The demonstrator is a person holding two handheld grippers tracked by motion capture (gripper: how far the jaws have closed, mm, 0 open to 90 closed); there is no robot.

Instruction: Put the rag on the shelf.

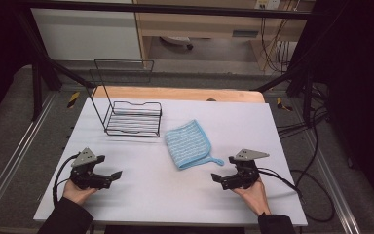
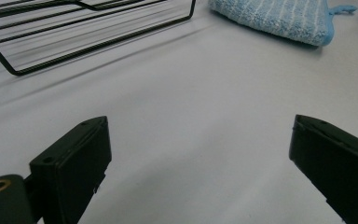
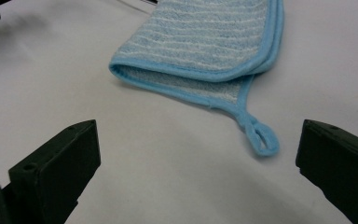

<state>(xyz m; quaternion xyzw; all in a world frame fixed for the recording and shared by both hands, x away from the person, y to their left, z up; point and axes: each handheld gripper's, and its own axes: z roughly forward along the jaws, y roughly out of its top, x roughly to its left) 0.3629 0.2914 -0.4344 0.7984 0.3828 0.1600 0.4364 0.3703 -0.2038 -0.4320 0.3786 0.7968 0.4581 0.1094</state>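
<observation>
Jaws on the left hand-held gripper (image 1: pixel 111 176) are spread wide with nothing in them, just sitting low over the white counter (image 1: pixel 141 195) near the front edge. Wire rack (image 1: pixel 132 118) is further back. Folded blue cloth (image 1: pixel 189 144) lies mid-counter, loop toward the right hand-held gripper (image 1: pixel 219 179), which is also wide open, empty, near it but not touching.

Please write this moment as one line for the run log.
left gripper: open, empty, on table side | right gripper: open, empty, near cloth loop | blue cloth: folded, flat on table | wire rack: beside cloth, empty
</observation>
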